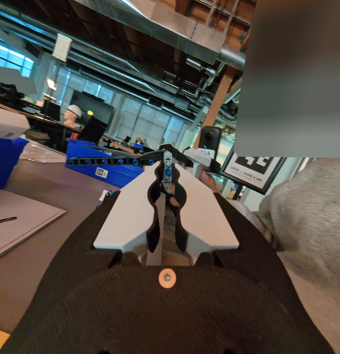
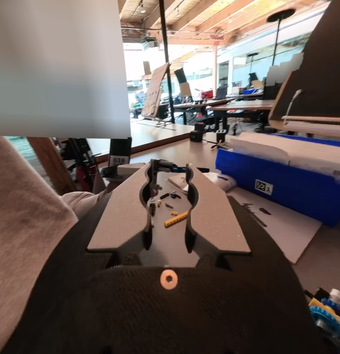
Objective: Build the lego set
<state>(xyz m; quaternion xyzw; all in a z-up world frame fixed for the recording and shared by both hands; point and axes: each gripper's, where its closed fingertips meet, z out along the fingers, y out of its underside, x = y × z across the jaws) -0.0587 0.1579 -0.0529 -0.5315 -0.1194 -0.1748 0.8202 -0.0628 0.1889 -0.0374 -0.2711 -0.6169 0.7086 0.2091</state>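
Your left hand-held gripper [image 1: 167,172] is raised off the desk [image 1: 50,183], fingers pressed together on a light grey lego beam [image 1: 167,168] w/ a blue pin in its middle. The beam stands roughly upright btwn the fingertips. At its top end it meets a long black lego beam [image 1: 100,161] that runs out to the left, near level, w/ blue pins along it. Can't tell how firmly the two are joined. The other hand-held gripper shows just behind the assembly, to the right.

Your right hand-held gripper [image 2: 170,169] is spread wide, nothing pinched. In the right wrist view the grey beam [image 2: 154,176] sits against its left finger, and a blue-and-grey part [image 2: 175,169] spans the gap near the fingertips; can't tell if it touches the right finger.

Below, on the desk [image 2: 184,149], loose lego bits lie near each other: a yellow beam [image 2: 176,219], small yellow rings [image 2: 174,213], a grey pin [image 2: 168,204], a small black piece [image 2: 164,195] and a blue piece [image 2: 173,195]. A white sheet [image 2: 261,229] lies to the right of them, w/ a blue bin [image 2: 299,187] beside it holding white paper. Another blue bin [image 1: 100,168] sits behind the black beam in the left wrist view, and a framed marker card [image 1: 249,170] stands to the right. Your grey sleeve [image 1: 303,220] fills the right edge.
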